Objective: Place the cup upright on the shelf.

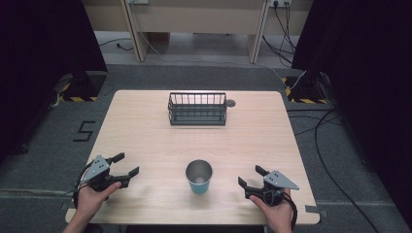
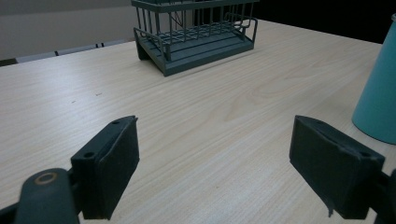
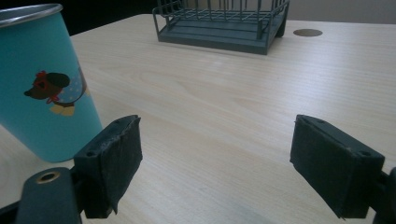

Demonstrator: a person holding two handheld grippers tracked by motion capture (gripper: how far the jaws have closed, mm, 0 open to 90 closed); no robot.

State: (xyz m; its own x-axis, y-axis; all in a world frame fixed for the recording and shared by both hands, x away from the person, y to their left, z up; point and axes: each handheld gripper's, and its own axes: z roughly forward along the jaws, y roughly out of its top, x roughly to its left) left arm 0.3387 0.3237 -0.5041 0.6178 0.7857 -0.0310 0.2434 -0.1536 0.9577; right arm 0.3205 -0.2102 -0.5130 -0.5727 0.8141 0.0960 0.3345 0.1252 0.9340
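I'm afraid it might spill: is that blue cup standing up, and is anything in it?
The cup stands upright on the table, open mouth up. From the high view it looks empty: bare metal inside.

A light wooden table (image 1: 145, 126) carries a dark wire rack (image 1: 197, 108) at the far middle and a teal metal-rimmed cup (image 1: 198, 177) upright near the front. The left gripper (image 1: 126, 164) and right gripper (image 1: 250, 176) flank the cup, jaws apart, holding nothing.
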